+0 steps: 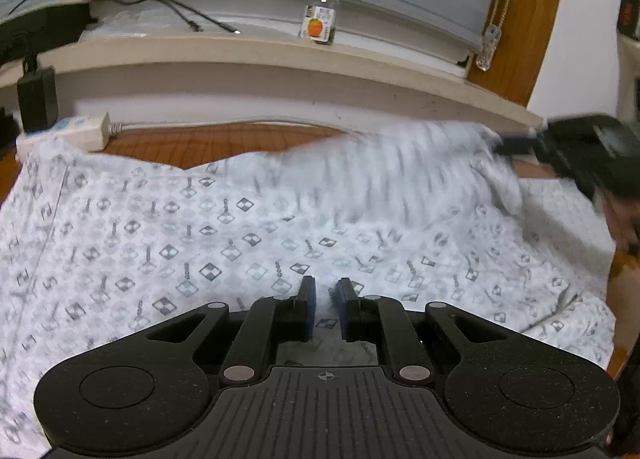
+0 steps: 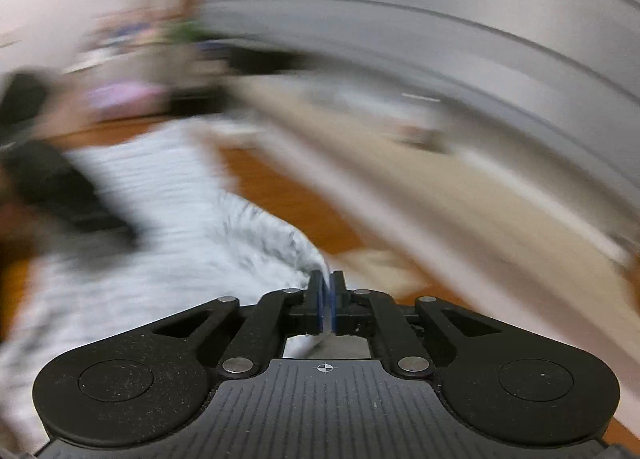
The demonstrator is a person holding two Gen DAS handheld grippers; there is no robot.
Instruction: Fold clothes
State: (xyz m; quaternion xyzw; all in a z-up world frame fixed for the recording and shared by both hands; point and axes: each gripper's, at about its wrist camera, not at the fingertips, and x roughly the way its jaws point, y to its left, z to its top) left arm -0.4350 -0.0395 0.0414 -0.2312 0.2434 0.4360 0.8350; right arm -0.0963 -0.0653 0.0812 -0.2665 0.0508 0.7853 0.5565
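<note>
A white garment point(image 1: 248, 227) printed with grey diamond motifs lies spread over a wooden surface point(image 1: 208, 143), below a window ledge point(image 1: 256, 53). Its far right part is lifted and smeared by blur. The right gripper point(image 2: 327, 291) pinches an edge of this cloth between nearly closed jaws. The left gripper point(image 1: 327, 291) hangs just above the flat fabric, its jaws a narrow gap apart with nothing between them. On the ledge stands a clear bottle point(image 1: 322, 13) with an orange-fruit label; its contents cannot be made out. A white power strip point(image 1: 76, 131) lies at the garment's far left corner.
</note>
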